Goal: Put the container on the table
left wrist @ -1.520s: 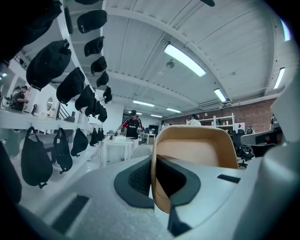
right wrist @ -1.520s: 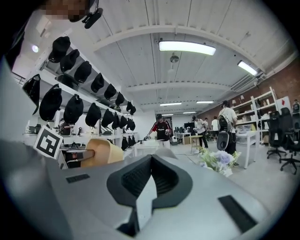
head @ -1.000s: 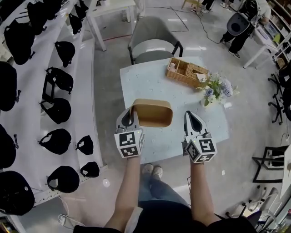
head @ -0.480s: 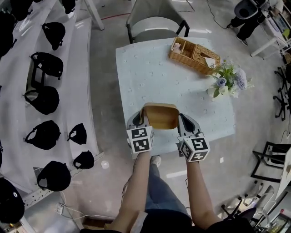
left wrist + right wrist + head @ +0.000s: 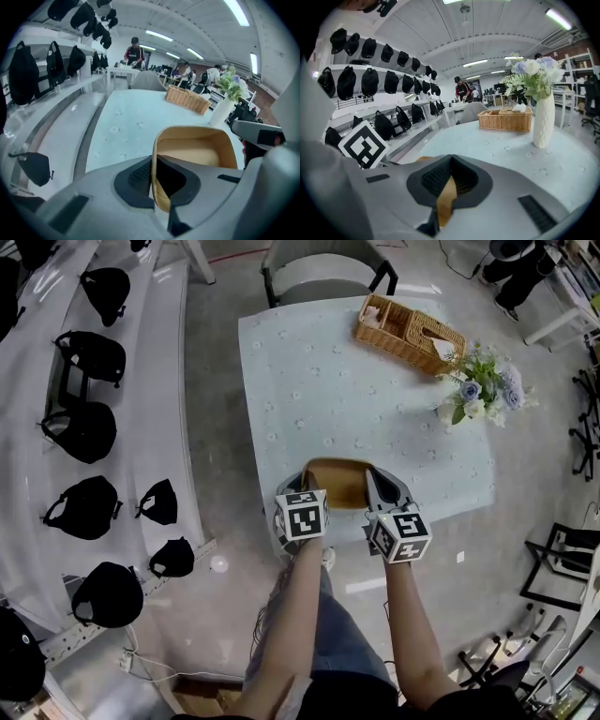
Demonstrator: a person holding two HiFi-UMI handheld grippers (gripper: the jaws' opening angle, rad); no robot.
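Pinching container point(image 5: 197, 154) walls, left tongs point(image 5: 153, 185), right tongs point(image 5: 444, 194) clenched, right gripper view shows only its edge

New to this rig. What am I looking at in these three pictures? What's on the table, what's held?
No robot: a person holds a two-jaw gripper in each hand; the marker cubes are part of them. The head view looks down from the person's head; each gripper view looks along its own jaws. The left gripper and right gripper each clamp a side wall of the tan container at the near edge of the table; whether it rests there I cannot tell. Farther back stand a wicker basket and a vase of flowers.
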